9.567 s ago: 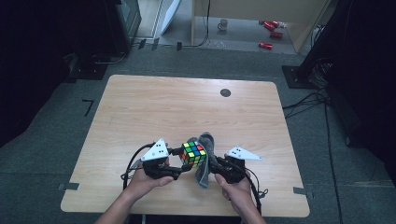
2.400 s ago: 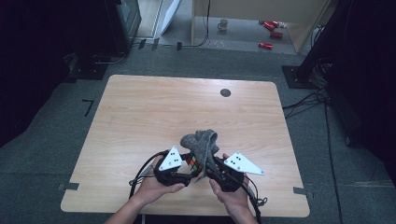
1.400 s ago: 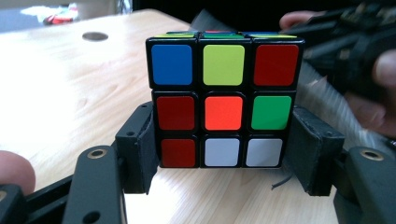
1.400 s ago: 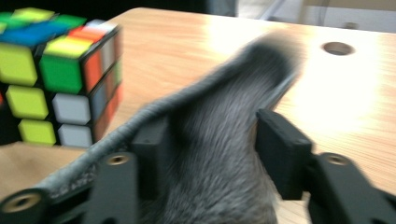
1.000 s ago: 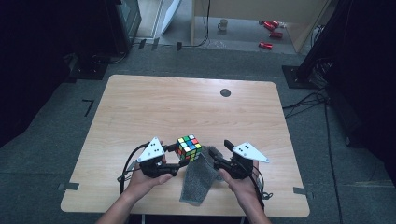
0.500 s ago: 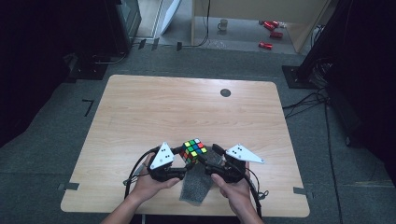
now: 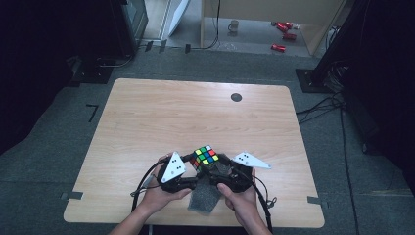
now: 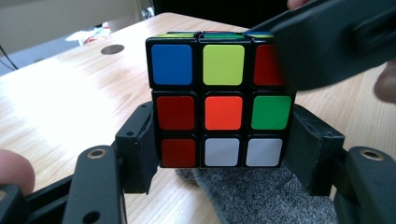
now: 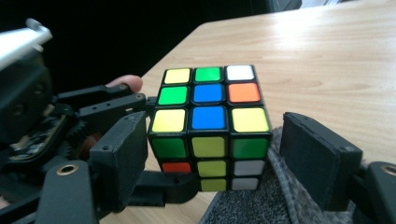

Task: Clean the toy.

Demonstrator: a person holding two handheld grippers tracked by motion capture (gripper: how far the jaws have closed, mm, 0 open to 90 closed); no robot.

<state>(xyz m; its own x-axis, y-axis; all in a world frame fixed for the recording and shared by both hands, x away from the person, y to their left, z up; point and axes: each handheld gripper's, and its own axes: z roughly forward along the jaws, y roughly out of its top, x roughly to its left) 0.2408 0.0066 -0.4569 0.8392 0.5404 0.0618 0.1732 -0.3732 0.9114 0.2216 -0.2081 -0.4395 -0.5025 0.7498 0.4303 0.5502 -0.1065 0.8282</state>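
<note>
Both grippers bracket the puzzle cube [image 7: 205, 156]: left gripper [image 8: 223, 175] clamped on its lower layer, right gripper [image 9: 219, 154] jaws just opening with one pad clear, grey cloth [image 7: 205, 196] beneath; regrasp remains.

- A light wooden table [image 7: 161, 112] with a round dark grommet [image 7: 236, 97] stands on grey carpet [image 7: 49, 161].
- Beyond it — red cans [image 7: 283, 35], a mug [image 7: 234, 25], dark surroundings.
</note>
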